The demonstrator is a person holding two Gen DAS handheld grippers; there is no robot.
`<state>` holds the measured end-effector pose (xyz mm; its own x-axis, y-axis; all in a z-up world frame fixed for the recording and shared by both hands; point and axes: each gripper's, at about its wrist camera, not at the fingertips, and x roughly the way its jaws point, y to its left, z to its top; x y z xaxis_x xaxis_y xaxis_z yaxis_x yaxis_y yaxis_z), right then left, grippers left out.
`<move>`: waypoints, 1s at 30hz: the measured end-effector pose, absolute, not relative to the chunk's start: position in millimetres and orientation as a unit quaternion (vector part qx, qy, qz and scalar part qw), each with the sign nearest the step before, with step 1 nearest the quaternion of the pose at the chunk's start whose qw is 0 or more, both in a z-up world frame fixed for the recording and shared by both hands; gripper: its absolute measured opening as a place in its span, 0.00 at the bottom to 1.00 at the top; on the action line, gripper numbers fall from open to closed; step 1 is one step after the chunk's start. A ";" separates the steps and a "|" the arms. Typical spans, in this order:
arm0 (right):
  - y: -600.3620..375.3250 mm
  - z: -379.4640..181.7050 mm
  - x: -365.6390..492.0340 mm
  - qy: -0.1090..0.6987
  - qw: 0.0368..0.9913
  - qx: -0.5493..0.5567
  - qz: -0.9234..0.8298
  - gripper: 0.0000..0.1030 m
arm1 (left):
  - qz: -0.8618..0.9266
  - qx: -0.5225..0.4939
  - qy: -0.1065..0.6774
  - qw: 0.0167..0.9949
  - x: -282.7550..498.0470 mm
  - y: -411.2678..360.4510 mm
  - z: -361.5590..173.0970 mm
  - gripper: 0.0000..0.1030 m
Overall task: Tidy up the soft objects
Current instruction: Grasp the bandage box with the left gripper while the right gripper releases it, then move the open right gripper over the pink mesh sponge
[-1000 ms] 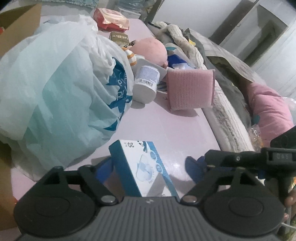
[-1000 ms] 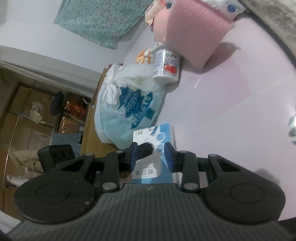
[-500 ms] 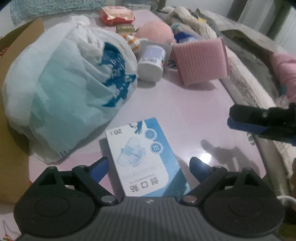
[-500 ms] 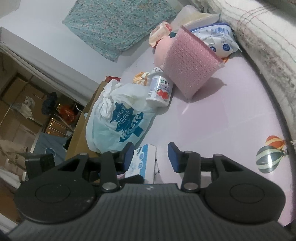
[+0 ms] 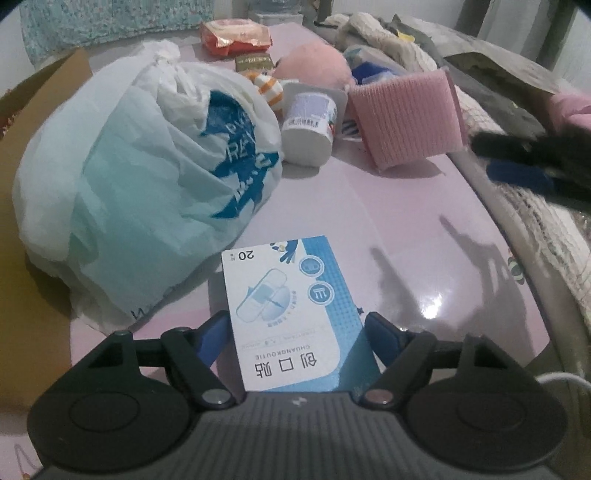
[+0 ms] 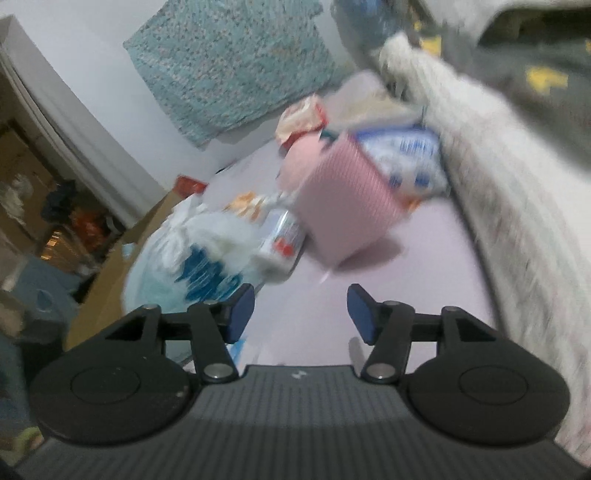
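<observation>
A blue and white bandage box (image 5: pixel 291 314) lies flat on the pink table (image 5: pixel 369 221), between the fingers of my left gripper (image 5: pixel 299 328). The jaws are closing and the blue pads (image 5: pixel 216 332) meet the box's long edges. My right gripper (image 6: pixel 301 308) is lifted off the table with its jaws opening and nothing between them; its view is blurred. In the left wrist view the right gripper (image 5: pixel 495 158) hovers at the right edge. A pink ribbed foam pad (image 5: pixel 406 122) (image 6: pixel 343 206) stands ahead, with a pink plush (image 5: pixel 314 62) behind it.
A tied white and teal plastic bag (image 5: pixel 147 177) (image 6: pixel 192 258) fills the left, against a cardboard box (image 5: pixel 37 110). A white bottle (image 5: pixel 310 125) lies beside the foam pad. A red packet (image 5: pixel 236 35) sits far back. Blankets (image 5: pixel 524 206) border the table's right edge.
The right gripper let go of the bandage box, opened and drew away up and to the right. The box went from upright to flat, and the left fingers closed in on it.
</observation>
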<state>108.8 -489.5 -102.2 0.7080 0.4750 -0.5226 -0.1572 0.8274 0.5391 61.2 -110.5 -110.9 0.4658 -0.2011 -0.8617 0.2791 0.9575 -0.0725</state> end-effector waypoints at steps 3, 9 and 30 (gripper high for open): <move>-489.9 -95.2 126.5 0.313 0.913 0.210 0.158 0.65 | -0.139 0.042 0.490 0.860 61.1 -109.6 -107.4 0.78; -490.3 -95.4 168.1 0.283 0.933 0.177 0.137 0.67 | -0.134 0.037 0.487 0.862 62.6 -107.5 -104.9 0.78; -514.1 -150.9 116.6 0.404 0.811 0.399 0.143 0.26 | -0.132 0.029 0.485 0.864 65.0 -106.7 -106.1 0.78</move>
<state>116.6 -514.1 -150.9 0.6333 0.5536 -0.5409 0.0913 0.6405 0.7625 65.0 -106.7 -106.1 0.4951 -0.1999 -0.8455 0.2571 0.9633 -0.0773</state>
